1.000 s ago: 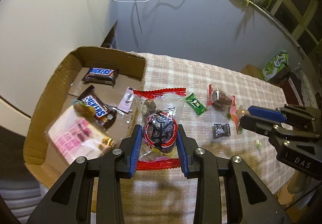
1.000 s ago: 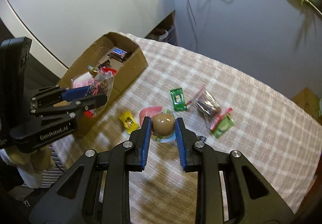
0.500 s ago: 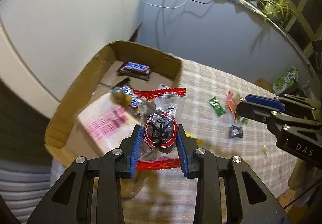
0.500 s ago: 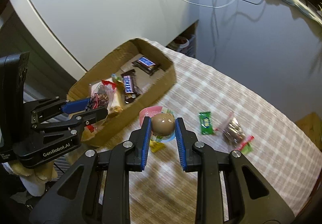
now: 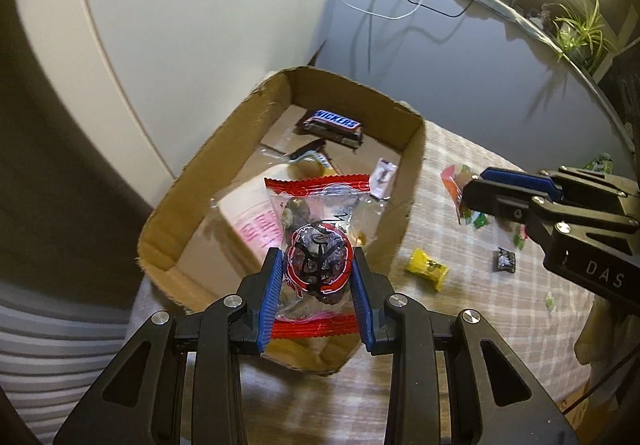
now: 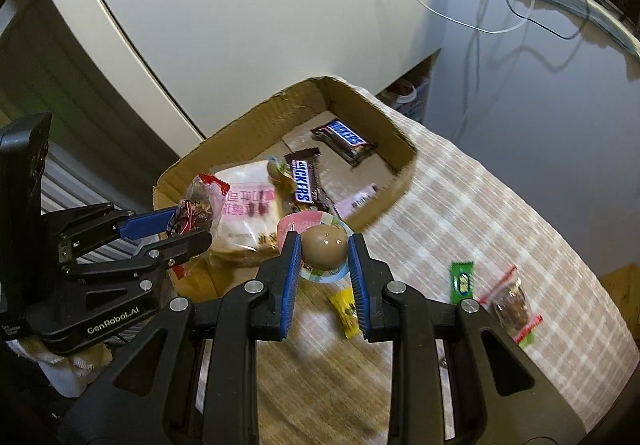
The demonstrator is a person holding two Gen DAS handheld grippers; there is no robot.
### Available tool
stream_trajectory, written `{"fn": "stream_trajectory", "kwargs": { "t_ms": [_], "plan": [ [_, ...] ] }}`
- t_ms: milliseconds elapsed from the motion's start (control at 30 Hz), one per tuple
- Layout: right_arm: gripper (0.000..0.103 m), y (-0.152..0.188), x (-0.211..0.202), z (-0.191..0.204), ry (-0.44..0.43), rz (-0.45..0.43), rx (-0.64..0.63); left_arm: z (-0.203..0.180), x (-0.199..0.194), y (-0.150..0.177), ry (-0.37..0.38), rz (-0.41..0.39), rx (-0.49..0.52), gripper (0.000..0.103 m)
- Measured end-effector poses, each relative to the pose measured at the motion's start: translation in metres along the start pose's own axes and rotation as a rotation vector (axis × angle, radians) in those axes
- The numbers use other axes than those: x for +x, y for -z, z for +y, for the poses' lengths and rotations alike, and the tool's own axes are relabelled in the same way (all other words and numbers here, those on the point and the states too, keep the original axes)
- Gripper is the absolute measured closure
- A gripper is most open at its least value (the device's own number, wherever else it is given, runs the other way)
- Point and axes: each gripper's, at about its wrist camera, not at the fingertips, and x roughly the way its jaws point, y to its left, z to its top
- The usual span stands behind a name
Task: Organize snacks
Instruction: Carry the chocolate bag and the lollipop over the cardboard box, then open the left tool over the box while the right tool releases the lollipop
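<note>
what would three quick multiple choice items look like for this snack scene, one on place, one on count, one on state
1. Where is the yellow candy?
A. in the box
B. on the tablecloth
C. in a gripper

2. How many Snickers bars lie in the cardboard box?
A. one
B. two
C. four

3. What is the right gripper doing?
A. shut on the egg pack
B. open, holding nothing
C. shut on a Snickers

Key: 1 B, it lies on the checked cloth beside the box; 2 B, a second bar sits nearer; 3 A, both blue pads press the brown egg.
</note>
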Motion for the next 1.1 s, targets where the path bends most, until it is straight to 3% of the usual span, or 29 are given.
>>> {"fn": "stream_trajectory", "kwargs": {
  "t_ms": [567,1100],
  "plan": [
    [0.078,-0.023,0.040,0.021,-0.003,0.052,-0.066,0.028,0.012,0.001,-0.025,0.025,-0.043,0.071],
    [0.076,-0.032,0.048,0.021,0.002,0.052,-0.063,0.035,0.019,-0.004,-0.041,0.033,-0.055,0.069]
  ]
}}
